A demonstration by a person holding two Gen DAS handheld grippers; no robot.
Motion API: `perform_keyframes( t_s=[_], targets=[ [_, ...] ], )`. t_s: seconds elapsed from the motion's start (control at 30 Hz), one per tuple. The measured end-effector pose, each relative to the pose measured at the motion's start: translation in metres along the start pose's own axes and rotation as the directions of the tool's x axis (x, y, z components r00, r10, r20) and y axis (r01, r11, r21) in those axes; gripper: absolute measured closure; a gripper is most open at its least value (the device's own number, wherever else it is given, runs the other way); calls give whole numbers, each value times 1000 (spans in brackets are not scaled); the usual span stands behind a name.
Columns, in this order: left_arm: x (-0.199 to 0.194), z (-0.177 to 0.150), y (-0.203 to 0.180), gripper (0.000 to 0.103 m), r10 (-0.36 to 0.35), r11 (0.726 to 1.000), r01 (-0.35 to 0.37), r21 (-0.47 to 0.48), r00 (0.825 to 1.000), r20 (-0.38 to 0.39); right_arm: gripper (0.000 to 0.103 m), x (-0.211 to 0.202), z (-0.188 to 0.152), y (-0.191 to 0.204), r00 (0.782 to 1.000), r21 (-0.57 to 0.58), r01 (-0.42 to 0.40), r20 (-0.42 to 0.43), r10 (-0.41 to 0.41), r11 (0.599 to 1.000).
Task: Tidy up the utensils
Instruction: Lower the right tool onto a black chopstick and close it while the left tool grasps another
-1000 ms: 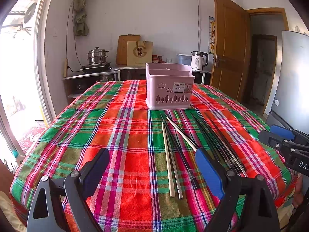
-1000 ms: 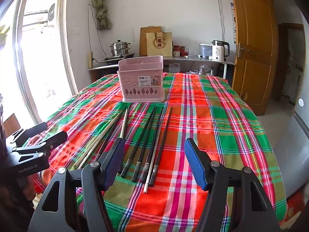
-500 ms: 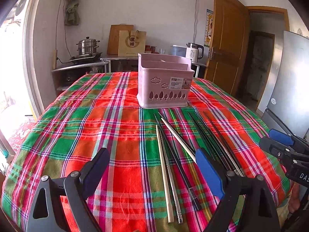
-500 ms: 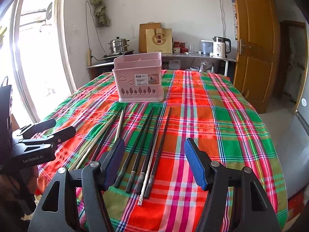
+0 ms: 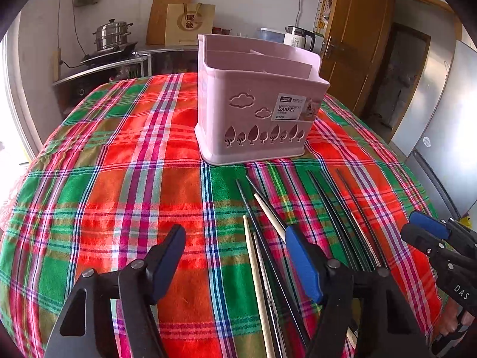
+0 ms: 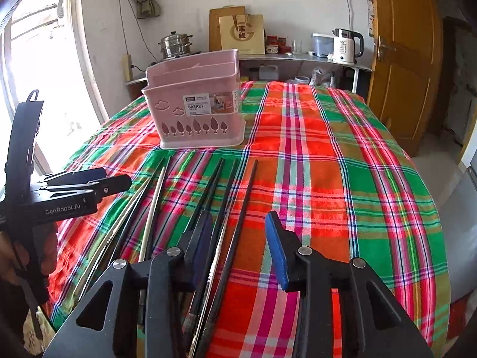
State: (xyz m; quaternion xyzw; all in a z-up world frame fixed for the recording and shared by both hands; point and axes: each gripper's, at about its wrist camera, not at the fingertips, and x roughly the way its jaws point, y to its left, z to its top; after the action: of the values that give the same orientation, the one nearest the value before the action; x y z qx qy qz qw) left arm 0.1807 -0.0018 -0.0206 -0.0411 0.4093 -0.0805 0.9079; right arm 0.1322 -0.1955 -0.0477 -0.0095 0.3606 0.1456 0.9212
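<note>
A pink utensil basket (image 5: 256,110) (image 6: 196,110) stands upright on the plaid tablecloth (image 5: 119,179). Several chopsticks lie in front of it: pale wooden ones (image 5: 253,256), dark ones (image 5: 334,208) (image 6: 214,185) and a metal one (image 6: 155,203). My left gripper (image 5: 238,256) is open and empty, low over the cloth, with the pale chopsticks between its fingers. My right gripper (image 6: 238,235) is open and empty, low over the near ends of the dark chopsticks. Each gripper shows in the other's view: the right (image 5: 429,238), the left (image 6: 89,182).
The table drops off at its left edge (image 6: 68,208) and right edge (image 6: 432,208). Behind it a counter (image 6: 298,58) holds a steamer pot (image 6: 174,44), a kettle (image 6: 347,44) and a paper bag (image 6: 241,34). A wooden door (image 6: 402,59) is at the right.
Both grippers have moved forward and lower toward the chopsticks and the basket, which now looks larger. Both stay open and empty.
</note>
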Motion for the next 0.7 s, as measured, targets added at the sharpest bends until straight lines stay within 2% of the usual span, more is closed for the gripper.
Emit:
perform_keyframes(
  t_s=[0.1, 0.17, 0.43, 0.5, 0.7],
  targets=[
    [15, 8, 2, 43, 1, 1000, -1, 12, 1000, -31, 71, 15, 7, -6, 999, 13, -7, -37, 8, 1000],
    [22, 11, 4, 50, 0, 1000, 1, 20, 999, -42, 76, 26, 10, -10, 998, 17, -3, -56, 4, 1000],
    [39, 21, 0, 69, 5, 999, -1, 53, 997, -74, 81, 50, 16, -15, 995, 32, -6, -104, 9, 999],
    [44, 22, 0, 77, 17, 998, -12, 57, 996, -89, 82, 53, 17, -13, 994, 26, -10, -110, 12, 1000],
    [51, 30, -4, 85, 9, 998, -2, 62, 995, -104, 84, 65, 21, -13, 990, 26, -6, -144, 9, 1000]
  ],
)
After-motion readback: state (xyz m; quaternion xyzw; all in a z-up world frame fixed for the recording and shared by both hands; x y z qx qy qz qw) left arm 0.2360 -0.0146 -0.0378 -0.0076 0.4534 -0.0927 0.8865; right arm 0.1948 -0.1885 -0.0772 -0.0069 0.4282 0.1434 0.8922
